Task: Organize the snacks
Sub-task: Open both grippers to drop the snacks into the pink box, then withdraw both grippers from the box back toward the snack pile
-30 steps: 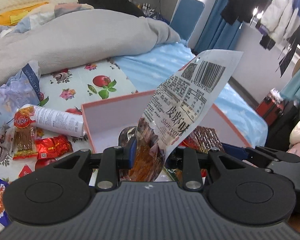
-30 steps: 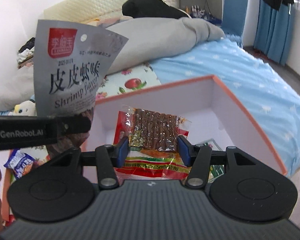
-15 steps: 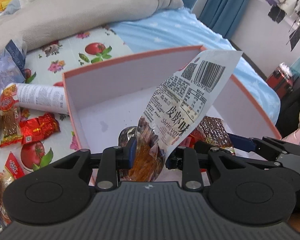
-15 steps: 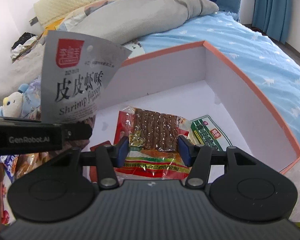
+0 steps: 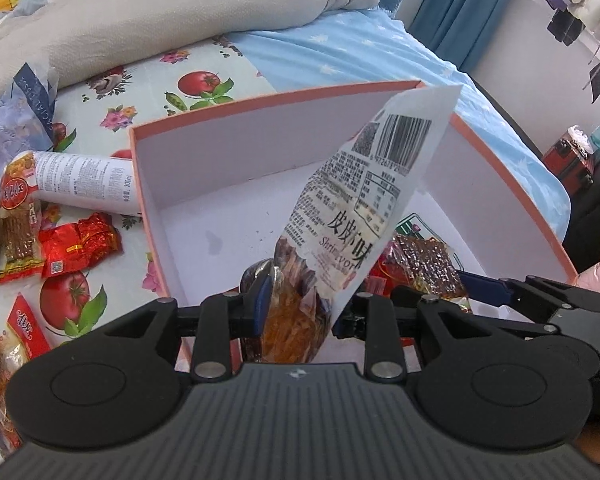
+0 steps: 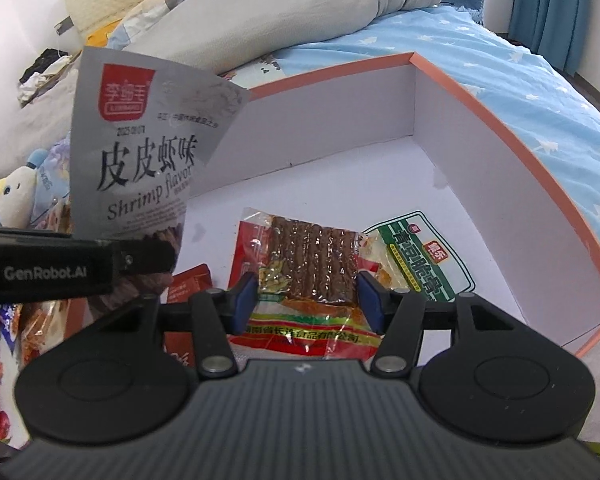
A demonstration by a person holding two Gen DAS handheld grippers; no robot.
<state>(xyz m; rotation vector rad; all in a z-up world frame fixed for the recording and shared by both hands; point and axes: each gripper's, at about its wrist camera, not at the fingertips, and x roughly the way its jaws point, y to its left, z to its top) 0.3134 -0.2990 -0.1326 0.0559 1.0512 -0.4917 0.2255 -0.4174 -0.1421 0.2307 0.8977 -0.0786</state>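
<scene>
- The left gripper [image 5: 298, 306] carries the shrimp-flavour packet [image 5: 356, 216] upright between jaws that have just been easing apart; the pink-rimmed box [image 5: 156, 216] lies just beyond and below.
- The right gripper [image 6: 306, 300] clasps the meat-stick packet [image 6: 312, 256], low over the box floor.
- Both look ready for release.

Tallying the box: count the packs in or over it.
4 visible: shrimp pack between the left gripper's fingers, jaws just opening; stick pack between the right gripper's; green pack and red packet on the box floor. More may hide beneath.
</scene>
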